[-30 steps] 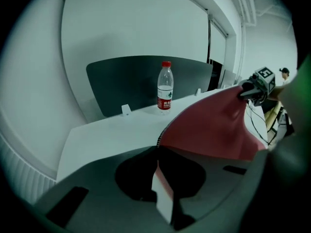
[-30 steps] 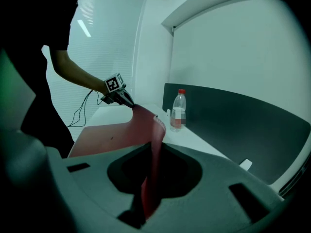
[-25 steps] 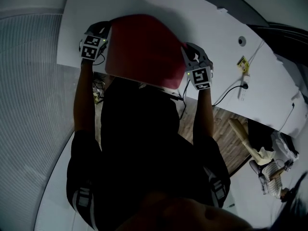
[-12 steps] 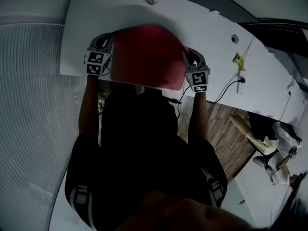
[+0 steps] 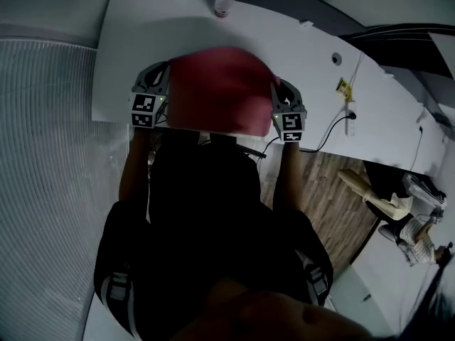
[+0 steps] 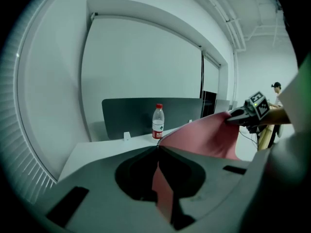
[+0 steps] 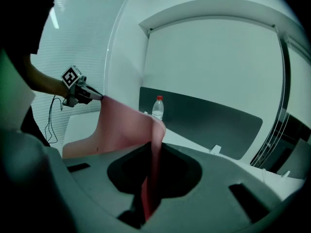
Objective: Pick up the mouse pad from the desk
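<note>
The red mouse pad (image 5: 220, 91) hangs in the air above the white desk (image 5: 142, 34), stretched between both grippers and sagging in the middle. My left gripper (image 5: 165, 77) is shut on its left edge; in the left gripper view the pad (image 6: 204, 137) runs out from between the jaws toward the right gripper (image 6: 243, 116). My right gripper (image 5: 276, 89) is shut on the pad's right edge; in the right gripper view the pad (image 7: 126, 127) curves away to the left gripper (image 7: 82, 95).
A water bottle with a red cap (image 5: 225, 3) (image 6: 158, 121) (image 7: 158, 108) stands at the desk's far edge before a dark partition (image 6: 146, 111). Cables and a small yellow item (image 5: 345, 87) lie on the desk's right part. A person (image 6: 276, 92) stands far right.
Both grippers have risen with the mouse pad between them, and the pad has come up off the desk. The head view has shifted, so the bottle shows more fully.
</note>
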Demonstrator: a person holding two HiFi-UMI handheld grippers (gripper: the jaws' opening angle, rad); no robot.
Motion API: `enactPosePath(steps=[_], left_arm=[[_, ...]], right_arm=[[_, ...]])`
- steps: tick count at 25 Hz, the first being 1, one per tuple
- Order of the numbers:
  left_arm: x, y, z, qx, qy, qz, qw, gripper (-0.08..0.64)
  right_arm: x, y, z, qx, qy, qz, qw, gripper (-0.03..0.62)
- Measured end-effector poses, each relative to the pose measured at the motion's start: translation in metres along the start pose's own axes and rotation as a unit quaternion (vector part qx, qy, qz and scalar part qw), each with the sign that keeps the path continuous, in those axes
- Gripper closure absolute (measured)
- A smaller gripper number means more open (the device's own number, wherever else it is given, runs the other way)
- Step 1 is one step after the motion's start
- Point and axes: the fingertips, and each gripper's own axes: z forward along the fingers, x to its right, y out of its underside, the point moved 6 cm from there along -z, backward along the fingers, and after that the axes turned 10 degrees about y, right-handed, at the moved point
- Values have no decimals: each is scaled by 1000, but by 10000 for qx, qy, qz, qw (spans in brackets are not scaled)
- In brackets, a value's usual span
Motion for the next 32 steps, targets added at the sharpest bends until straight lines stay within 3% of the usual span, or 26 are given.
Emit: enactPosePath(steps=[15, 32], left_arm=[[5, -22, -26, 322, 144, -217, 9991, 548], [12, -65, -30, 1086, 368, -40, 9934, 548]], right_arm=[[5, -29, -25, 238, 183, -171, 9994, 558], [22, -79, -53, 751, 483, -372, 9953, 558]])
